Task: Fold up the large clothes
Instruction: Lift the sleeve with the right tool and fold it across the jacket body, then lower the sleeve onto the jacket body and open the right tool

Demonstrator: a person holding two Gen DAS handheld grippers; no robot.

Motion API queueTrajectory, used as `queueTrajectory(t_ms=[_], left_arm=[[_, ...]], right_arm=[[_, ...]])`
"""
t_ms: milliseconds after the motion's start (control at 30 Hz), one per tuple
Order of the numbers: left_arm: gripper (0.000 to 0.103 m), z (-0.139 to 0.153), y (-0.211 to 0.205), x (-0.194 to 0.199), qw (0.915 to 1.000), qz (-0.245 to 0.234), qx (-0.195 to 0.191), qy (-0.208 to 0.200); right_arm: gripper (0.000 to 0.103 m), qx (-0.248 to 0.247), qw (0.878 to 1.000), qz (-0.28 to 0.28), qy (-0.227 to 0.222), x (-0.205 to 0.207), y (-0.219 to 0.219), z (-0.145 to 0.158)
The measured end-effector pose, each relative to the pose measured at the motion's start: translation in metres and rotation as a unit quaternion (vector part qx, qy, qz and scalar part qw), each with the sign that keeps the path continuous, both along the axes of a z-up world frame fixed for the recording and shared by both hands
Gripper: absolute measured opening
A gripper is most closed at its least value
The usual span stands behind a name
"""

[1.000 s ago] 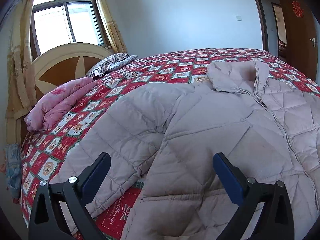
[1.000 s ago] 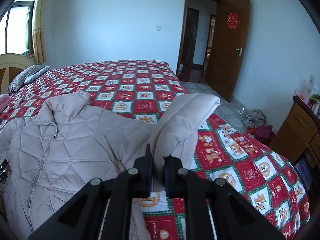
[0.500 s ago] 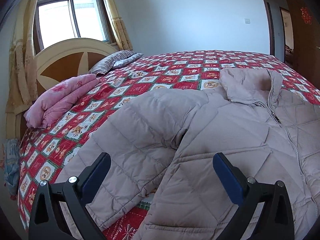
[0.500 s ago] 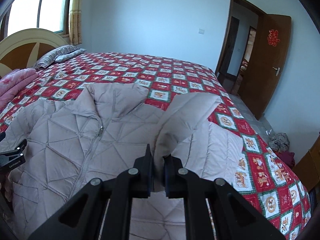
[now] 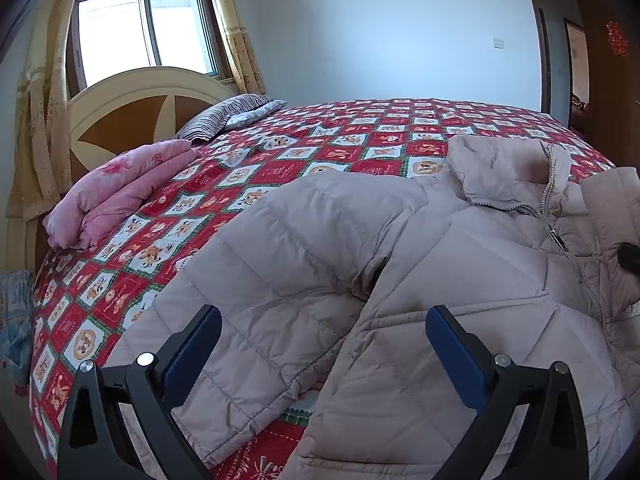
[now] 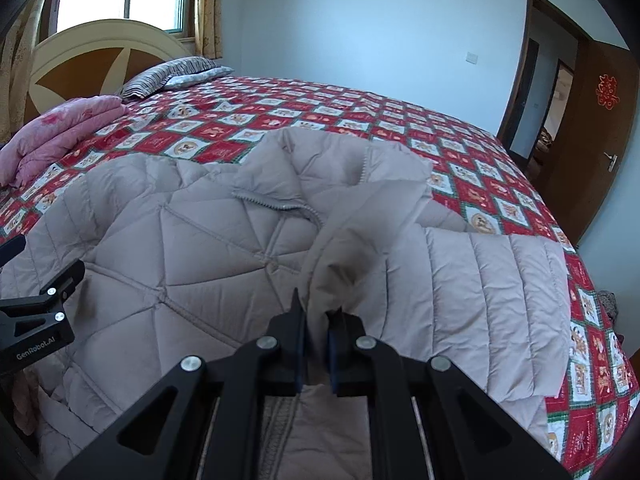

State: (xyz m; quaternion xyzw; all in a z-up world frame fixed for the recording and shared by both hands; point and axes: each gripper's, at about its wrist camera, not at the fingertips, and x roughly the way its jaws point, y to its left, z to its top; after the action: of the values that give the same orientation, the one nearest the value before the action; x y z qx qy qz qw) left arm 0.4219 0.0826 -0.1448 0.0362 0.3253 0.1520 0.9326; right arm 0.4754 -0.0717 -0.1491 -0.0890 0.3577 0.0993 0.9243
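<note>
A pale beige quilted jacket (image 5: 460,272) (image 6: 180,248) lies front up on the bed, zipped, collar toward the far side. My right gripper (image 6: 318,316) is shut on the cuff end of the jacket's right sleeve (image 6: 472,280), holding it folded over the jacket's chest. My left gripper (image 5: 320,340) hovers open above the left sleeve (image 5: 280,280), which lies spread out to the side; nothing is between its fingers. The left gripper's body (image 6: 40,312) also shows at the left edge of the right wrist view.
The bed wears a red patchwork quilt (image 5: 340,148). A folded pink blanket (image 5: 120,192) and a striped pillow (image 5: 224,116) lie near the headboard (image 5: 132,112). An open brown door (image 6: 592,140) stands at the right, a window (image 5: 144,28) behind the headboard.
My right gripper has carried the right sleeve leftward and down, from beside the bed's edge onto the jacket's chest. The left gripper drifted slightly and stayed open.
</note>
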Motion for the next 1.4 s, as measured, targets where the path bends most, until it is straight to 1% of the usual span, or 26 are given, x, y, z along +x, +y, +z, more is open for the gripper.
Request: queueTrajectory(t_ms=[200, 233, 267, 300, 333, 367, 400, 433, 467, 567, 633, 667, 733, 800, 833, 867, 933, 967, 1000, 1067, 1133, 1200, 1300, 1400], left_arm=[[0.102, 0.003, 0.003, 0.003, 0.9999, 0.01, 0.011, 0.003], [0.102, 0.004, 0.003, 0.003, 0.9999, 0.009, 0.014, 0.004], [0.102, 0.007, 0.001, 0.003, 0.9998, 0.008, 0.017, 0.003], [0.102, 0.01, 0.0, 0.001, 0.9998, 0.007, 0.02, 0.001], [0.102, 0.013, 0.0, 0.0, 0.9997, 0.005, 0.024, -0.001], [0.102, 0.018, -0.001, -0.002, 0.9996, 0.005, 0.027, -0.005], [0.102, 0.022, -0.001, -0.004, 0.9995, 0.005, 0.03, -0.008], [0.102, 0.027, -0.002, -0.005, 0.9995, 0.006, 0.03, -0.011], [0.102, 0.032, -0.002, -0.005, 0.9995, 0.007, 0.028, -0.014], [0.102, 0.042, -0.007, -0.005, 0.9994, 0.008, 0.025, -0.024], [0.102, 0.046, -0.015, -0.003, 0.9992, 0.004, 0.029, -0.028], [0.102, 0.046, -0.02, -0.002, 0.9991, 0.0, 0.031, -0.029], [0.102, 0.047, -0.032, 0.002, 0.9991, -0.004, 0.032, -0.029], [0.102, 0.048, -0.047, 0.006, 0.9991, -0.016, 0.027, -0.027], [0.102, 0.05, -0.056, 0.008, 0.9989, -0.022, 0.029, -0.029], [0.102, 0.051, -0.064, 0.011, 0.9986, -0.028, 0.031, -0.032], [0.102, 0.053, -0.088, 0.019, 0.9965, -0.054, 0.05, -0.039], [0.102, 0.052, -0.097, 0.023, 0.9956, -0.056, 0.062, -0.043], [0.102, 0.05, -0.105, 0.028, 0.9946, -0.055, 0.074, -0.047], [0.102, 0.042, -0.117, 0.039, 0.9926, -0.058, 0.095, -0.05], [0.102, 0.026, -0.125, 0.054, 0.9905, -0.048, 0.124, -0.036], [0.102, 0.008, -0.123, 0.067, 0.9895, -0.035, 0.139, -0.016], [0.102, -0.013, -0.108, 0.075, 0.9919, -0.017, 0.126, 0.006], [0.102, -0.03, -0.1, 0.081, 0.993, -0.02, 0.114, 0.024]], right_arm=[[0.012, 0.005, 1.0, 0.016, 0.02, 0.008, 0.021, -0.019], [0.013, 0.004, 0.999, 0.023, 0.026, 0.009, 0.025, -0.022], [0.017, 0.003, 0.999, 0.028, 0.025, 0.009, 0.028, -0.024], [0.022, 0.001, 0.999, 0.028, 0.018, 0.007, 0.029, -0.023], [0.031, 0.002, 0.999, 0.031, 0.014, 0.005, 0.028, -0.021], [0.056, 0.003, 0.999, 0.034, 0.01, 0.002, 0.027, -0.017], [0.077, 0.003, 0.999, 0.034, -0.002, -0.004, 0.024, -0.011], [0.08, 0.003, 0.999, 0.032, -0.021, -0.012, 0.021, -0.003], [0.081, 0.004, 0.999, 0.035, -0.039, -0.021, 0.015, 0.006], [0.081, 0.03, 0.997, 0.044, -0.057, -0.039, -0.007, 0.031], [0.081, 0.026, 0.996, 0.02, -0.08, -0.047, -0.033, 0.044], [0.081, 0.018, 0.996, 0.0, -0.082, -0.045, -0.045, 0.046], [0.078, 0.016, 0.995, -0.068, -0.074, -0.029, -0.087, 0.043], [0.068, 0.019, 0.987, -0.153, -0.053, -0.006, -0.133, 0.031], [0.066, 0.02, 0.983, -0.18, -0.04, 0.004, -0.15, 0.023], [0.059, 0.025, 0.979, -0.2, -0.027, 0.012, -0.165, 0.015], [0.053, 0.038, 0.979, -0.201, 0.004, 0.027, -0.179, -0.004], [0.048, 0.04, 0.979, -0.198, 0.018, 0.032, -0.179, -0.012], [0.048, 0.041, 0.98, -0.192, 0.029, 0.034, -0.177, -0.019], [0.048, 0.039, 0.983, -0.174, 0.037, 0.033, -0.168, -0.026], [0.048, 0.024, 0.986, -0.161, 0.037, 0.028, -0.161, -0.033], [0.05, 0.011, 0.987, -0.153, 0.035, 0.028, -0.158, -0.041], [0.05, 0.003, 0.988, -0.153, 0.034, 0.027, -0.158, -0.053], [0.05, -0.002, 0.987, -0.154, 0.035, 0.029, -0.158, -0.06]])
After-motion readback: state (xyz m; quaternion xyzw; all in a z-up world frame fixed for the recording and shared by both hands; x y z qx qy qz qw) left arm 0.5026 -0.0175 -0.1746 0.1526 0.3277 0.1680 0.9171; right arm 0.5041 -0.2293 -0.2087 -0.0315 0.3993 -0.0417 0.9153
